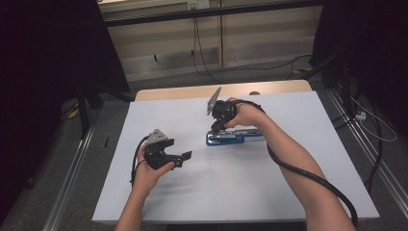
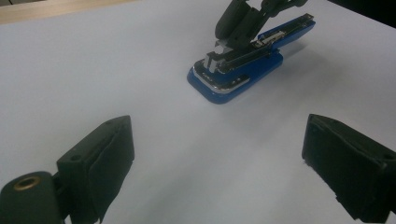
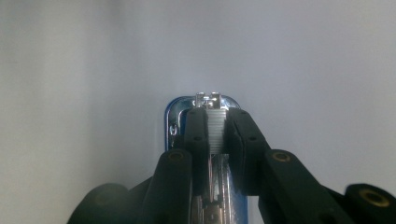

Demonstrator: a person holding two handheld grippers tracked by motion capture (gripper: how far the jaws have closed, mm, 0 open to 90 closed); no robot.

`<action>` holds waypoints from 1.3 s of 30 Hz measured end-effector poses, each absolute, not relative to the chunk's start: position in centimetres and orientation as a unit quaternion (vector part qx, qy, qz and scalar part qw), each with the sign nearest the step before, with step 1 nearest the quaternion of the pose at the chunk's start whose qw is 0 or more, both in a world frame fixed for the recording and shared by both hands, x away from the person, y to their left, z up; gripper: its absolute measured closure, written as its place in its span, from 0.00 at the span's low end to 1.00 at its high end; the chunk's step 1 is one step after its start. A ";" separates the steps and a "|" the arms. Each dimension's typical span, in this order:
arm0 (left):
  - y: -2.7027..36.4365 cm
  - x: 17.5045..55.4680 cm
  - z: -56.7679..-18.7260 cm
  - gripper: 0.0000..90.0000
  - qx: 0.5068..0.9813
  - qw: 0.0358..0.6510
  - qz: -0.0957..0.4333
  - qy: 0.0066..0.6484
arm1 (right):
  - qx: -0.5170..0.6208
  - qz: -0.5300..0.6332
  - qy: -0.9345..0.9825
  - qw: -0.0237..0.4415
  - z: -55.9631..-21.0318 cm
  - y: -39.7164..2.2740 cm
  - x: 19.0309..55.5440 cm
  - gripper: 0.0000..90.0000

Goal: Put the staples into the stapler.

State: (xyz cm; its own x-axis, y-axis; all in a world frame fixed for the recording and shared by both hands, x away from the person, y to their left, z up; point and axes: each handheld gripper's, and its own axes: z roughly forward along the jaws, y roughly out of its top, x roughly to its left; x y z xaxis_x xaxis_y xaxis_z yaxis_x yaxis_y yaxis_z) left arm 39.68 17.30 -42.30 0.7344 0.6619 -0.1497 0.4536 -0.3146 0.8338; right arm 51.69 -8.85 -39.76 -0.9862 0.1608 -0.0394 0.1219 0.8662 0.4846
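Closest to the lens you've got your left gripper [image 2: 215, 163], fingers [image 2: 100, 158] spread wide with nothing between them, just hanging over bare desk [image 1: 240, 192] and looking across at the work.

The thing that matters is the blue stapler [image 1: 233, 138], lying flat near the middle of the desk and a little toward your right side. Its top looks swung open, so the metal staple channel is exposed. Your right gripper [image 3: 217, 133] comes down on the front end, and its fingers [image 3: 196, 135] are nearly together, pinching the strip of staples [image 3: 215, 130] that sits in the channel right at the nose. In the left gripper view you can see the right gripper [image 2: 240, 28] angling down into the magazine.

My take on doing this bit well: keep the strip lined up with the channel so it doesn't cock sideways and jam on the rails. Staple strips snap easily, so I wouldn't squeeze any harder than you are. The base isn't held by anything, so if the stapler starts skating around, bring your left gripper over and pin the blue base at the back end. Everything beyond that is plain white desk.
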 end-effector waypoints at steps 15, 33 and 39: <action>17.3 39.7 -42.4 0.10 0.804 0.470 0.111 0.347 | 0.062 0.246 0.966 0.037 -40.1 -8.8 51.7 0.88; 17.3 39.8 -42.5 0.10 0.804 0.469 0.109 0.349 | 0.059 0.247 0.967 0.033 -40.5 -8.6 51.8 0.88; 17.3 39.8 -42.5 0.10 0.806 0.467 0.110 0.348 | 0.057 0.249 0.966 0.033 -40.6 -8.5 51.9 0.88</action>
